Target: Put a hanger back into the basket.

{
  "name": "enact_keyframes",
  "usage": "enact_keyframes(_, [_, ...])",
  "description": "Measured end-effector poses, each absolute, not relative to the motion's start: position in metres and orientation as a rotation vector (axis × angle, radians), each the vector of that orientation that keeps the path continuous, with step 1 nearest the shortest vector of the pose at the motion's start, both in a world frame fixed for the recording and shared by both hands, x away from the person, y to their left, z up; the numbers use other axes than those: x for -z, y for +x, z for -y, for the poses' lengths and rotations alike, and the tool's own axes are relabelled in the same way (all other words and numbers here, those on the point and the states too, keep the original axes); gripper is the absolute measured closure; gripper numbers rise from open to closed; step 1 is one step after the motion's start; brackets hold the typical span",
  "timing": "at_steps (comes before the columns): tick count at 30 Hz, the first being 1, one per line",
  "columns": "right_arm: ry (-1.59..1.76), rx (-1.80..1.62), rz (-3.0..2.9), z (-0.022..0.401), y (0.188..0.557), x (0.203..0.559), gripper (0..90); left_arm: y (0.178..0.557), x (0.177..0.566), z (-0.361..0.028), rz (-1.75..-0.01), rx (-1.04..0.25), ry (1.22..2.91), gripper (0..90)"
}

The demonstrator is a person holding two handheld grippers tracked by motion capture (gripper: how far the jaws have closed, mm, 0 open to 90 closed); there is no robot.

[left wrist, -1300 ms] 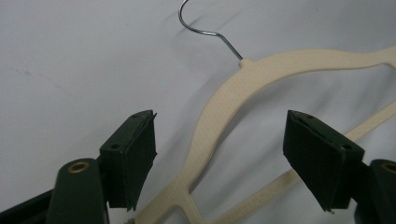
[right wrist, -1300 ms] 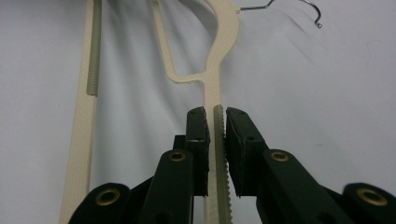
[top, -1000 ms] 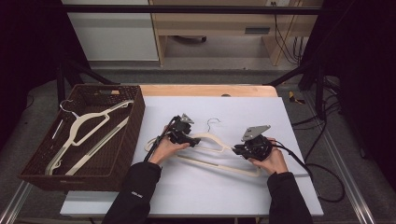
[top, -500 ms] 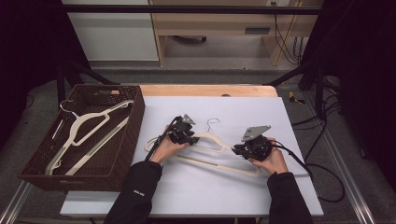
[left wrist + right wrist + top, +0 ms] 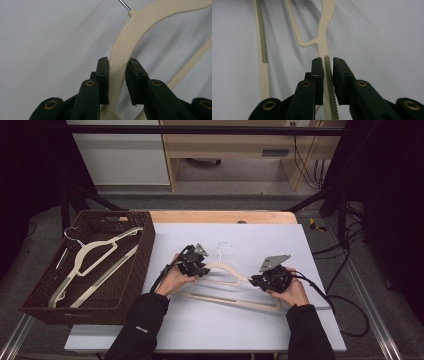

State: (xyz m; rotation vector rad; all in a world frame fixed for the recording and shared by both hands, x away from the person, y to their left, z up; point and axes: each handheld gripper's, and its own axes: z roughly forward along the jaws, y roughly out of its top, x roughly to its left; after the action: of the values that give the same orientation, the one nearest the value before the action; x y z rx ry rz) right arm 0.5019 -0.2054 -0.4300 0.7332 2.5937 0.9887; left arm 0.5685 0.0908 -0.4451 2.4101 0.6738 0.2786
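Observation:
A cream plastic hanger (image 5: 225, 269) with a metal hook lies on the white table sheet (image 5: 225, 330), between my two hands. My left gripper (image 5: 202, 270) is at its left shoulder. In the left gripper view its jaws (image 5: 117, 82) have just been closing, and both pads now press the curved shoulder of the hanger (image 5: 130, 35). My right gripper (image 5: 252, 281) is at the right shoulder. In the right gripper view it is shut (image 5: 328, 80) on the hanger's toothed edge (image 5: 323, 32). The lower bar runs along the left of that view.
A dark wicker basket (image 5: 145, 250) stands at the table's left and holds cream hangers (image 5: 90, 255). Black cables (image 5: 345, 315) trail off the right side. A wooden strip edges the table's far side (image 5: 220, 216).
The left gripper's jaws have narrowed around the hanger's left shoulder. Both hands and the hanger have hardly shifted.

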Motion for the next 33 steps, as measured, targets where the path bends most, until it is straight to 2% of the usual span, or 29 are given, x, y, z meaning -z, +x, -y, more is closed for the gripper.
enact_keyframes(11, [0.742,-1.031,-2.59,0.206,0.502,0.43,79.8,0.542,0.425,-0.099,-0.646,-0.302,2.414,75.5])
enact_keyframes(20, [0.725,-1.097,-2.583,0.207,0.5,0.428,73.7,0.523,0.415,-0.107,-0.637,-0.301,2.406,77.1])
enact_keyframes(25, [0.732,-1.192,-2.555,0.211,0.497,0.422,65.8,0.511,0.411,-0.112,-0.636,-0.298,2.389,77.8])
enact_keyframes(33, [0.799,-1.312,-2.463,0.219,0.488,0.413,47.0,0.486,0.404,-0.118,-0.644,-0.28,2.339,79.5])
